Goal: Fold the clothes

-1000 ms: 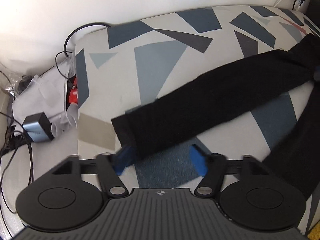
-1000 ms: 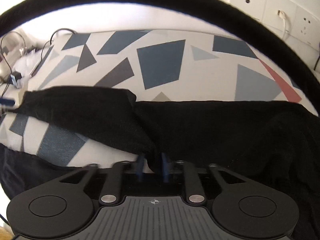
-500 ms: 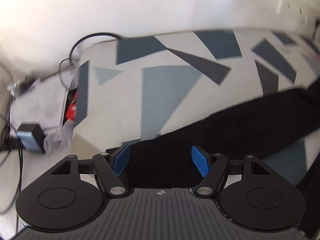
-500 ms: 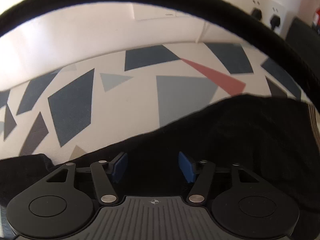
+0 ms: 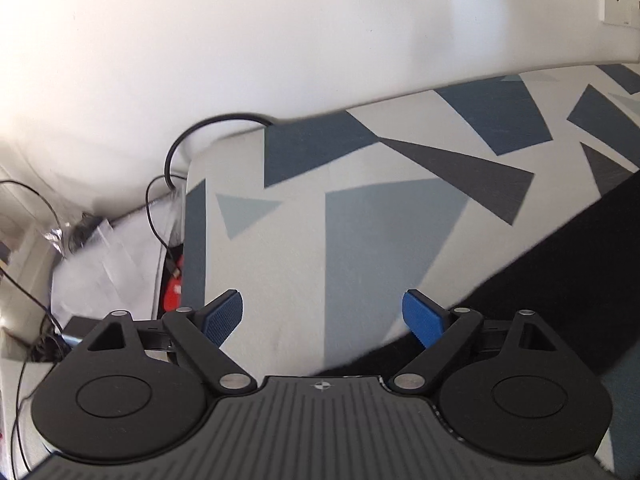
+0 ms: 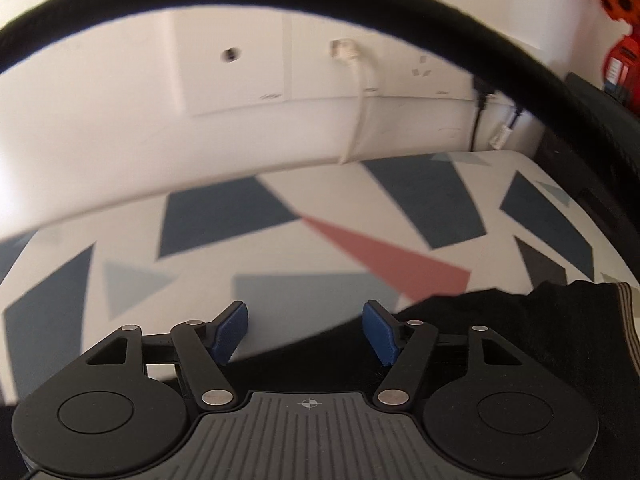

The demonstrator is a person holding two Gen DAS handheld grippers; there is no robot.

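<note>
Left gripper (image 5: pixel 322 316): fingers spread wide, nothing held | right gripper (image 6: pixel 306 330): fingers spread wide, nothing held | black cloth (image 5: pixel 560 264) is laid on patterned bed (image 5: pixel 380 220)

Colours & patterns, both wrist views

Cover (image 5: pixel 360 168): off-white w/ geometric shards in navy, slate, pale grey-blue, charcoal; one dusty-pink wedge on right view. Garment (image 5: pixel 560 264): plain black; grey ribbed band at edge in right view. Left gripper (image 5: pixel 323 316) & right gripper (image 6: pixel 306 330): black bodies, blue pads (image 5: pixel 424 318). Wall (image 5: pixel 280 40): white. Cable (image 5: pixel 208 128): black. Red item (image 5: pixel 174 292) beside cover's edge.
</note>
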